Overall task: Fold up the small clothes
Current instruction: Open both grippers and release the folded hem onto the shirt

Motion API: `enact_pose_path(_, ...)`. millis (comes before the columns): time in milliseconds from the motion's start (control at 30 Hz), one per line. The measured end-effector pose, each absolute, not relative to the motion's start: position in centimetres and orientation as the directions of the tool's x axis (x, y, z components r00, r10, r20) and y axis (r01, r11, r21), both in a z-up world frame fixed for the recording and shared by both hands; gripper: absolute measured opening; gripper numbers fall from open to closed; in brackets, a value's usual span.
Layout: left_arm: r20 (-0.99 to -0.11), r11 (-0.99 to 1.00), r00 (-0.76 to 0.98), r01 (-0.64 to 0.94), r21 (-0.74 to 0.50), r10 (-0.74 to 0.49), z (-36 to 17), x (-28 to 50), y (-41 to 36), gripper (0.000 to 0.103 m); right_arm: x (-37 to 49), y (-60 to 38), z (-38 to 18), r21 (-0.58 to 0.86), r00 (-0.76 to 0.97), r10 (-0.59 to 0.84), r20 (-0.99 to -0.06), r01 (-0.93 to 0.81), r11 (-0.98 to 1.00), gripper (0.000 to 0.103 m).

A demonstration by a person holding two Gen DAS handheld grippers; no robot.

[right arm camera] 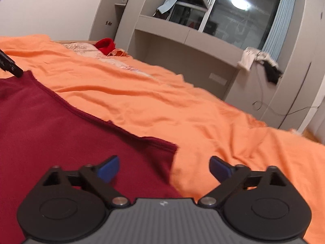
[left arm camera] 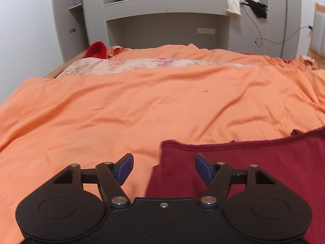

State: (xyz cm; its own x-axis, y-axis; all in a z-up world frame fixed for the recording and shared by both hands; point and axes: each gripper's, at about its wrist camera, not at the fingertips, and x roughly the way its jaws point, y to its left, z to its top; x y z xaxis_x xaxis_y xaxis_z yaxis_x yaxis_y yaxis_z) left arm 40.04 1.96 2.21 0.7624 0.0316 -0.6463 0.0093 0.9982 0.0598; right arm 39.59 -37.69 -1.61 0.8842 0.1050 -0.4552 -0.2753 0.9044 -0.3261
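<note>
A dark red garment (left arm camera: 264, 162) lies flat on the orange bed sheet (left arm camera: 142, 105). In the left wrist view its left corner sits between the jaws of my left gripper (left arm camera: 164, 167), which is open and empty just above it. In the right wrist view the same garment (right arm camera: 61, 132) fills the lower left, and its right corner lies between the jaws of my right gripper (right arm camera: 164, 168), also open and empty. The tip of the left gripper (right arm camera: 10, 66) shows at the far left edge, at the garment's other corner.
The orange sheet (right arm camera: 182, 105) covers the whole bed. A floral pillow (left arm camera: 121, 65) and a bright red cloth (left arm camera: 97, 49) lie at the head. Grey shelving (left arm camera: 162, 10) with hanging clothes (left arm camera: 239, 2) and a dangling cable stands behind the bed, under a window (right arm camera: 233, 10).
</note>
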Motion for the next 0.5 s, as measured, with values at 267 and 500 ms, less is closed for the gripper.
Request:
enact_pose_path(267, -0.618, 0.999, 0.785, -0.052, -0.005, 0.037, 2.7, 36.6, 4.2, 0.102, 38.5, -41.1, -0.9, -0.229, 0.901, 0.06, -0.43, -0.173, 0.958, 0.103)
enact_pose_path(500, -0.594, 0.996, 0.802, -0.084, -0.013, 0.06, 2.3, 33.1, 4.9, 0.102, 37.4, -43.0, -1.8, -0.197, 0.895, 0.006, -0.446, -0.105, 0.975, 0.103)
